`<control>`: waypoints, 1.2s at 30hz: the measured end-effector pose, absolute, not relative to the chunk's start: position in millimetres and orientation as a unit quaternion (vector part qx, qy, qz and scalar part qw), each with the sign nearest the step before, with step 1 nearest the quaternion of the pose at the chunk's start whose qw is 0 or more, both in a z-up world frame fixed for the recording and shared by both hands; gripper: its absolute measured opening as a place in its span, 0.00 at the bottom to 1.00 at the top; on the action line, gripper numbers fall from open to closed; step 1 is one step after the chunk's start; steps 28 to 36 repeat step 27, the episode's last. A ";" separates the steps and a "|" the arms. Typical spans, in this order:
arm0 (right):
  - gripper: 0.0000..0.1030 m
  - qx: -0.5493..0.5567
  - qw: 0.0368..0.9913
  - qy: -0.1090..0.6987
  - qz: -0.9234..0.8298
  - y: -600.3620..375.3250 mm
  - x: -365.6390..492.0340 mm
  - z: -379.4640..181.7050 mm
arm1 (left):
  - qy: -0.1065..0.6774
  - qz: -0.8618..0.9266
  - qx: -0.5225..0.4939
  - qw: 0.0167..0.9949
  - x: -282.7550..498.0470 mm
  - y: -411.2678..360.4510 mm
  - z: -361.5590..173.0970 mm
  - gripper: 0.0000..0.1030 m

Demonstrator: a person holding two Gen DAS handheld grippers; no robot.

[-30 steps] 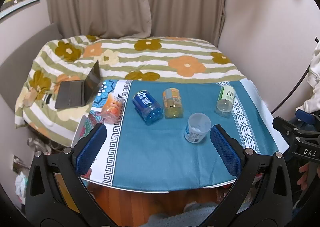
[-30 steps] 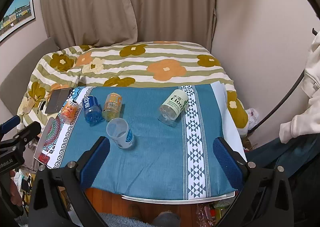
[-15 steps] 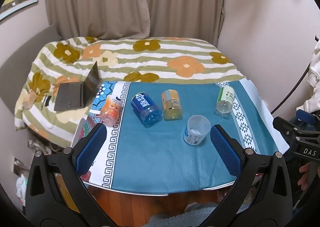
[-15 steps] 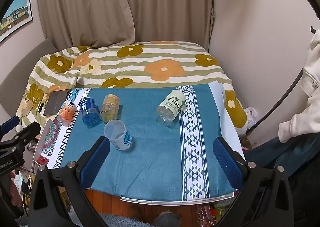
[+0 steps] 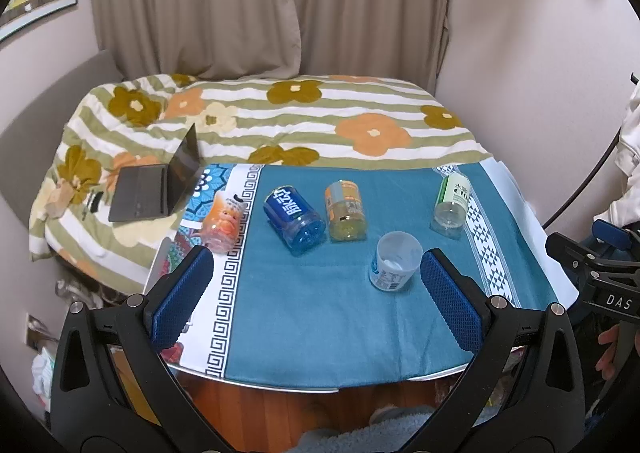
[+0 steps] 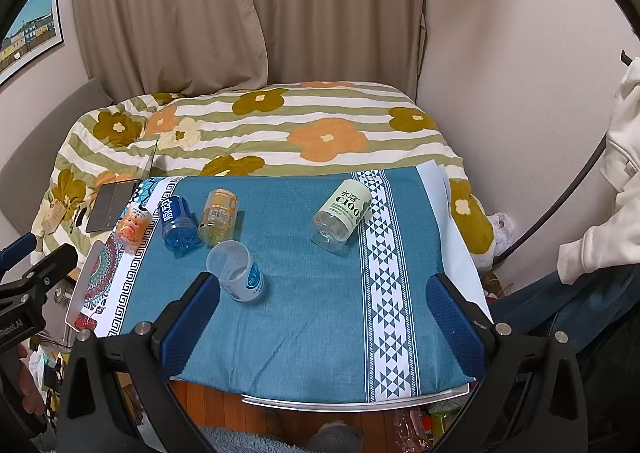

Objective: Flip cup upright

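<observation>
Hidden/unclear: cup (image 5: 394,262) label text too small to read in either view. Laptop (image 5: 154,189) at mid-left of left wrist view; in right wrist view only a cut-off corner shows at left (image 6: 110,205). Table (image 5: 304,383) edge only a thin rim at frame bottom, rest under blue cloth (image 5: 328,317).

Cup: on its side, lower-centre-right of left wrist view, just left of the right blue pad; in right wrist view (image 6: 237,272) lower-left of centre, just above the left pad. Long axis runs roughly toward the cam, open mouth tilted up and away, base nearer the frame bottom.

Left gripper (image 5: 314,295): fingers spread wide, nothing between them, clear of cup. Right gripper (image 6: 322,311): likewise spread, holding nothing.

Above cup: blue bottle (image 5: 295,221), yellow bottle (image 5: 346,215), orange bottle (image 5: 224,222), green-label bottle (image 5: 452,201), all lying down.
</observation>
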State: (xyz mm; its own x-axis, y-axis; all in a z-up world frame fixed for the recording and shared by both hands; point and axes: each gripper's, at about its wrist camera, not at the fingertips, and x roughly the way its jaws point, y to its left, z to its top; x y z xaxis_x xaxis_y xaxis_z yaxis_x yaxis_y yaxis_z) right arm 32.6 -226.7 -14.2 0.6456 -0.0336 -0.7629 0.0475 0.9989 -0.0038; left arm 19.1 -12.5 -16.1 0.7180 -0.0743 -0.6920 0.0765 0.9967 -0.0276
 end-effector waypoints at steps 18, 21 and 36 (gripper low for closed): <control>1.00 0.008 0.907 0.420 -0.023 -227.0 33.6 -13.8 | 0.368 -0.039 0.001 0.929 17.9 -7.0 -15.2 1.00; 1.00 0.009 0.908 0.419 -0.025 -227.5 35.0 -13.4 | 0.365 -0.038 0.000 0.930 18.1 -4.1 -13.5 1.00; 1.00 0.011 0.907 0.419 -0.031 -223.1 36.9 -12.5 | 0.355 -0.036 0.008 0.934 19.6 -1.5 -10.1 1.00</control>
